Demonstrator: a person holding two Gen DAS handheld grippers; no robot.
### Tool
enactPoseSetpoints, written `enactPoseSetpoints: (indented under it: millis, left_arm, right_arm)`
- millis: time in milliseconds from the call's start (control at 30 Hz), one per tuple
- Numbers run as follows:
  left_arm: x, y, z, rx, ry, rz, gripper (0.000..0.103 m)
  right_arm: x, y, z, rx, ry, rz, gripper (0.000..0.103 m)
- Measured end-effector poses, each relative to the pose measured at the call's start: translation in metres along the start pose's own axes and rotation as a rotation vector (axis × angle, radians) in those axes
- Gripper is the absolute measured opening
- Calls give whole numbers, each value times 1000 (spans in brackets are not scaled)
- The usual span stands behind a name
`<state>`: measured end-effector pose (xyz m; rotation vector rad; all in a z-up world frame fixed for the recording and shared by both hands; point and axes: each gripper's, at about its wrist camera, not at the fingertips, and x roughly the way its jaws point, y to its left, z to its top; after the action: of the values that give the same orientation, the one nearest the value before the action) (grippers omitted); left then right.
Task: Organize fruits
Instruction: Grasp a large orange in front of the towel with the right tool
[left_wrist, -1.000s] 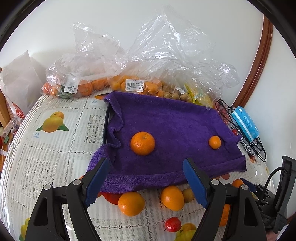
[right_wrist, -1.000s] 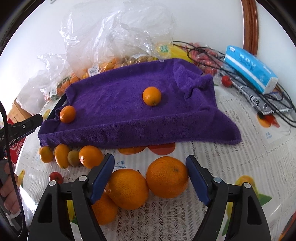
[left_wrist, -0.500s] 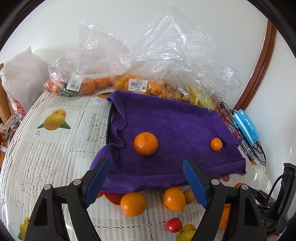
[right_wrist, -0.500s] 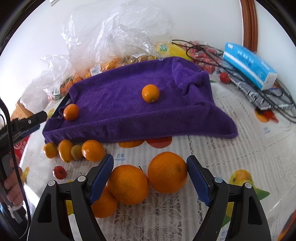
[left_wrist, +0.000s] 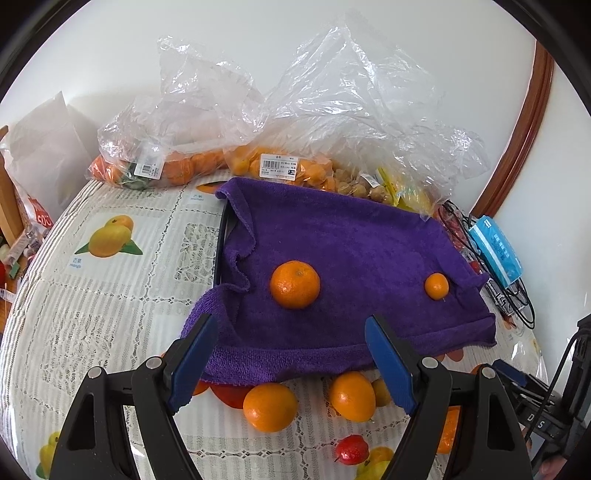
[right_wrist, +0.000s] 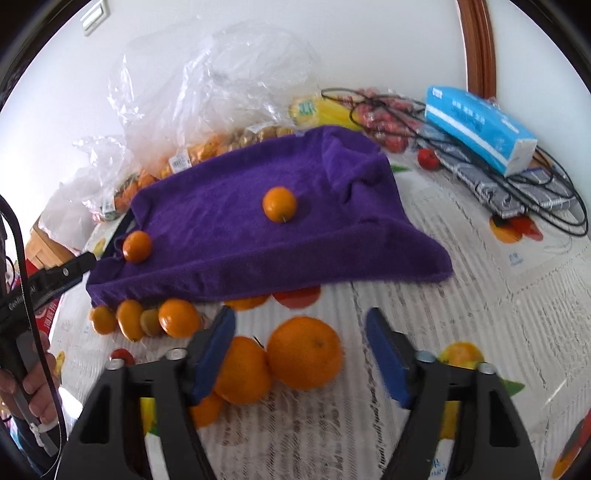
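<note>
Purple towel (left_wrist: 351, 251), orange mandarin (left_wrist: 294, 284), fruit-printed white lace tablecloth (left_wrist: 122, 280).

Purple towel (left_wrist: 343, 258) covers most of a dark tray (left_wrist: 221, 243); only its left rim shows. Orange (right_wrist: 207, 408) half hidden behind left finger of right tongs (right_wrist: 299, 354). Bag labels (left_wrist: 279, 167) too small to read. Right wrist view motion-blurred.

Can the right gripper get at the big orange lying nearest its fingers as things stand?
Probably yes: the right gripper is open, the big orange sits between its fingers, and only a second orange touching it crowds the left finger.
</note>
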<state>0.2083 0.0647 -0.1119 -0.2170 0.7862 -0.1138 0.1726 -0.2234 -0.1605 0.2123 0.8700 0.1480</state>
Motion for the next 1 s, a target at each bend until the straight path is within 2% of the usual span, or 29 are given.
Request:
enactPoseSetpoints:
  millis: [67,100,167,333,500,567,700,867,1000]
  left_arm:
    - [1,-1,0,5,2,2,81]
    - [1,-1,-1,7,2,5,81]
    - [1,-1,0,9,3,9,81]
    - [3,0,-1,4,6,12,80]
    - [4,0,-1,8,7,23,80]
    - [5,0,-1,13,9,31,80]
    - [5,1,-1,16,13,42,80]
    - [0,4,-7,4,25,-12,80]
    - [-1,2,-22,-10,75,-60,80]
  right_arm:
    - [-3,-3,-3,6,-7,10,56]
    - [-4,-4,-4,7,-10,-1,51]
    - [-5,-3,-5,-1,-2,-21,46]
    - [0,-2,-14,-45,40,-78,44]
    - [9,-6,-14,-42,20,-86,44]
    - [10,-4,-12,-58,2,-106,36]
    - [9,1,-13,-102,-11,-129,36]
    - [-3,0,-15,-110,-43,-128,36]
    - [-12,-4,-19,-115,-54,-128,36]
